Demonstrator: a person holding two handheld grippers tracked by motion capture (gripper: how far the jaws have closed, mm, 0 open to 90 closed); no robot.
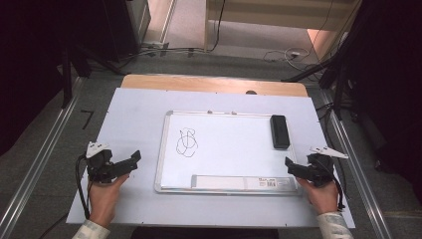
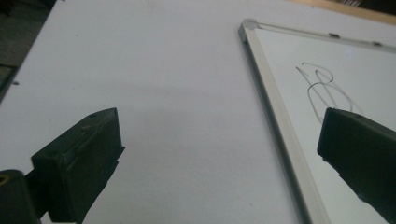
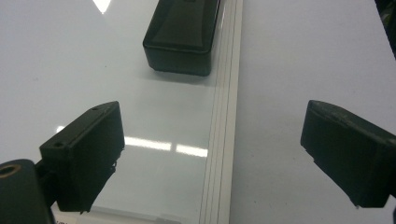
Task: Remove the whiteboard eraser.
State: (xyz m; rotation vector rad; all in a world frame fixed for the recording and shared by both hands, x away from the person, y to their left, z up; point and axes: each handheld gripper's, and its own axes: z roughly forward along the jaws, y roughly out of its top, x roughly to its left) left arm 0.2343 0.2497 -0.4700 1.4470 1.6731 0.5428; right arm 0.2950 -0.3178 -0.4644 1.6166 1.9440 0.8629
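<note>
Low in the frame we hold our left gripper (image 1: 130, 160) and right gripper (image 1: 290, 164), both spread and empty, flanking the white framed whiteboard (image 1: 229, 149) on the pale table sheet (image 1: 134, 114), black rectangular eraser (image 1: 279, 131) at its upper right, grey floor beyond.

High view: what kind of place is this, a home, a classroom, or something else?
Probably a lab or recording workspace, not a home. A whiteboard with an eraser lies flat on a covered table, metal rails flank it, and loose cables run over the floor behind.
</note>
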